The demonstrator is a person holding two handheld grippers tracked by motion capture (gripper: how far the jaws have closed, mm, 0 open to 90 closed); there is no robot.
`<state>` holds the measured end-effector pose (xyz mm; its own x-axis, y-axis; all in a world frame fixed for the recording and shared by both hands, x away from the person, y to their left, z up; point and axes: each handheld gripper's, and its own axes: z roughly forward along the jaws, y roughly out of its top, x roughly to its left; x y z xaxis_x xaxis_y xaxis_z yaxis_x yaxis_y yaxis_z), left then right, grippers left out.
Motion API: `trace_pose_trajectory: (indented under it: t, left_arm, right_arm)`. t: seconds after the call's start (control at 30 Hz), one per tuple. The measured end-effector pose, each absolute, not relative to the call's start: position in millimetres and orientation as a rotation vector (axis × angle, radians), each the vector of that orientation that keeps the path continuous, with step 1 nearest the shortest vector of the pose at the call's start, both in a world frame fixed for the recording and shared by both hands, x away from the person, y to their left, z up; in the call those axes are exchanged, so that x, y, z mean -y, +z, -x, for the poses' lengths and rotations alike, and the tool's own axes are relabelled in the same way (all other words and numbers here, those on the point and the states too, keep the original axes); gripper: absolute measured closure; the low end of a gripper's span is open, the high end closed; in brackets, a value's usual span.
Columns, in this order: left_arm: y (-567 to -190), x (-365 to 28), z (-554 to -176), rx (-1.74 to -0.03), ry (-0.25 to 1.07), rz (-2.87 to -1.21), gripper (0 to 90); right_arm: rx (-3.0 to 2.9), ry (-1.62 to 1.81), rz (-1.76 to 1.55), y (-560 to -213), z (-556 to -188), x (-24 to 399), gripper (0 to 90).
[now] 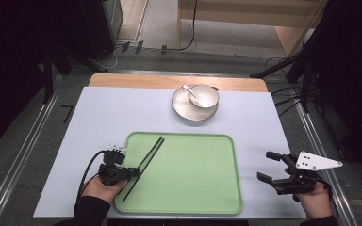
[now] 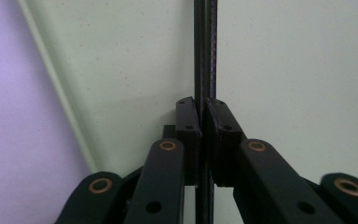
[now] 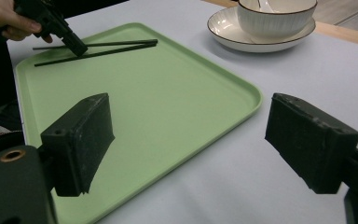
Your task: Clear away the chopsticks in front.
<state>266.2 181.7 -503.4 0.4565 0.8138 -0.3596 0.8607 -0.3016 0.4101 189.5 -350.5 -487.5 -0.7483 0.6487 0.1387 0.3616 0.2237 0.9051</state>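
Two black chopsticks (image 1: 146,162) lie slanted on the left part of a light green tray (image 1: 193,183). My left gripper (image 1: 135,172) sits at the tray's left edge, shut on the chopsticks low against the tray. In the left gripper view its pads (image 2: 189,123) press the chopsticks (image 2: 205,51) between them. My right gripper (image 1: 264,165) is off the tray's right side over the white cover, open wide with nothing between its fingers. In the right gripper view its pads (image 3: 81,140) frame the tray (image 3: 168,102), with the chopsticks (image 3: 116,46) and the left gripper (image 3: 67,37) beyond.
A white bowl (image 1: 203,95) with a spoon (image 1: 189,91) in it stands on a plate (image 1: 184,110) behind the tray. A pale cover (image 1: 103,117) spreads over the wooden table. Dark stands and cables surround the table.
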Motion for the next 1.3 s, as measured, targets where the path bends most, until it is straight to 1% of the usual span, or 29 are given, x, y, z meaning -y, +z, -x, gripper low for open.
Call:
trace_pose_trajectory:
  t: [0.17, 0.27, 0.37, 0.43, 0.5, 0.6, 0.8, 1.07, 1.3]
  left_arm:
    - [-503.5, -182.6, -266.9, -1.384, -0.131, -2.154, 80.0]
    - [-502.5, -183.7, -268.3, -1.372, -0.130, -2.157, 75.5]
    - [-497.6, -184.1, -269.7, -1.324, -0.096, -2.153, 67.1]
    - [-494.5, -185.0, -271.9, -1.280, -0.093, -2.140, 58.8]
    - [-493.2, -186.6, -274.8, -1.242, -0.082, -2.148, 52.4]
    - [-492.8, -189.8, -278.6, -1.204, -0.070, -2.163, 46.4]
    - [-485.5, -203.1, -286.4, -1.094, -0.039, -2.120, 37.1]
    - [-475.7, -224.3, -285.2, -0.976, 0.031, -2.111, 34.0]
    - [-468.7, -251.3, -279.3, -0.938, 0.072, -2.053, 31.1]
  right_arm:
    - [-2.237, 1.528, -0.951, -487.5, -189.6, 350.2, 15.4]
    - [-2.237, 1.526, -0.952, -487.5, -189.7, 350.1, 15.4]
    - [-2.239, 1.525, -0.952, -487.7, -189.8, 350.0, 15.5]
    - [-2.239, 1.530, -0.952, -487.9, -190.0, 350.1, 15.4]
    - [-2.241, 1.529, -0.956, -488.3, -190.2, 350.2, 15.4]
    - [-2.241, 1.529, -0.958, -489.0, -190.9, 350.6, 15.4]
    - [-2.236, 1.538, -0.970, -489.2, -190.7, 352.1, 15.4]
    - [-2.229, 1.532, -0.984, -489.7, -190.6, 353.5, 15.4]
    - [-2.227, 1.530, -0.981, -489.2, -190.1, 353.1, 15.4]
